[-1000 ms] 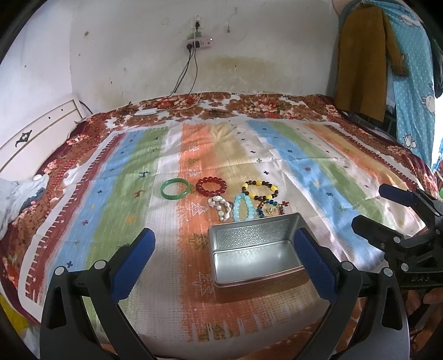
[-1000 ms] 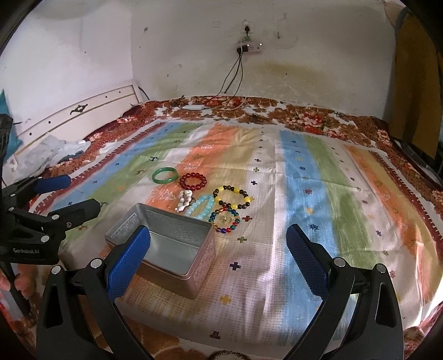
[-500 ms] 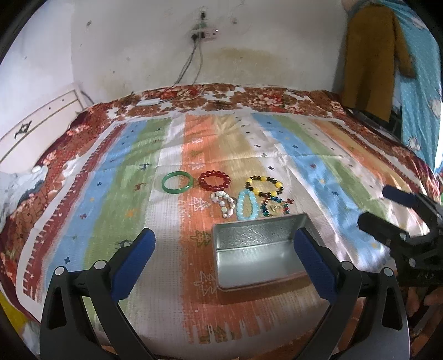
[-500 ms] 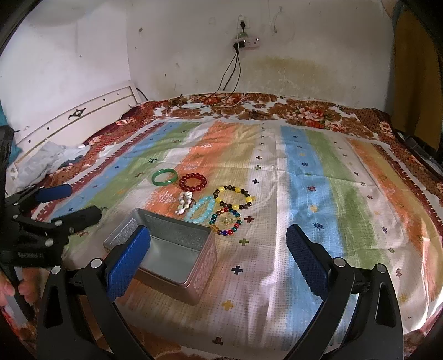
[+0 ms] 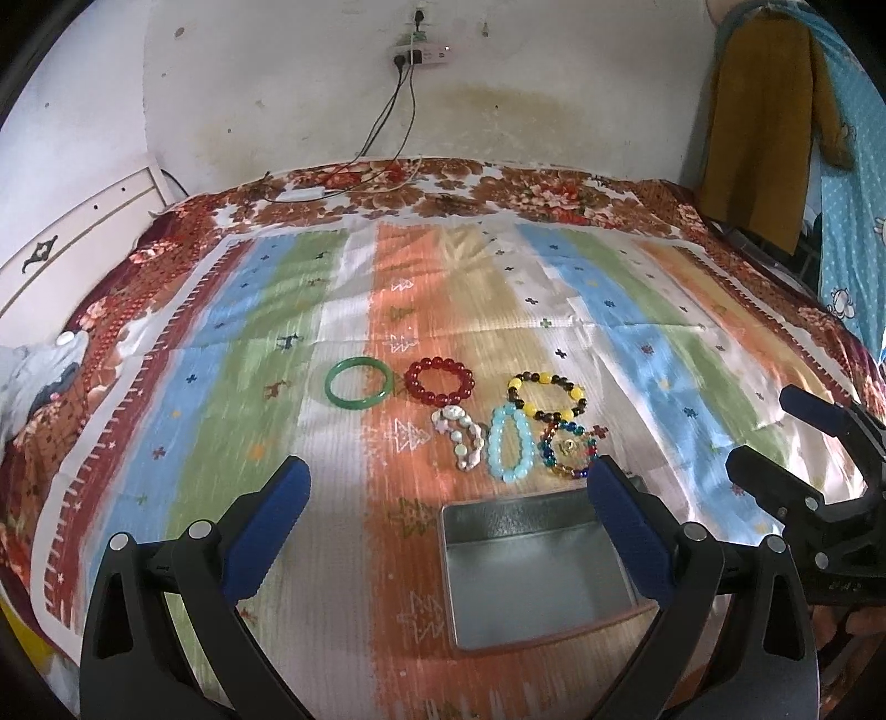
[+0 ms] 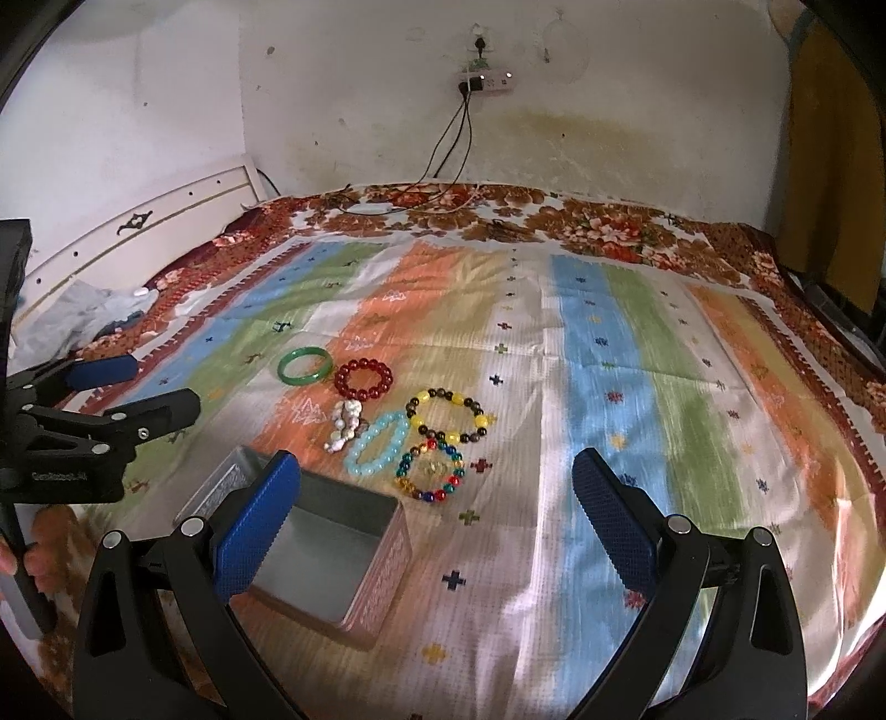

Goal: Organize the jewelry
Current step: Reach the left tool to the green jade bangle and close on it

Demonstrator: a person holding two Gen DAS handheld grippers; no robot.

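Left gripper (image 5: pixel 446 509): jaws wide apart, empty, above the near part of the bed.
Right gripper (image 6: pixel 434 501): jaws wide apart, empty, to the right of the left one.
Tin (image 5: pixel 531 570): open, empty, silver, near the bed's front edge; partly behind the left gripper's right finger.
Bracelets, just beyond the tin, on the striped cover (image 5: pixel 277 399):
- green bangle (image 5: pixel 360 382), farthest left;
- red beads (image 5: pixel 440 379), just beside it;
- yellow-and-dark beads (image 5: pixel 548 396), to the right;
- shell string (image 5: pixel 462 437), nearer row;
- pale blue beads (image 5: pixel 510 448), touching the yellow-and-dark ones;
- multicolour beads (image 5: pixel 570 448), closest to the tin's far right corner.
Power strip (image 5: pixel 421 52): on the wall, cables hanging to the bed's far edge.
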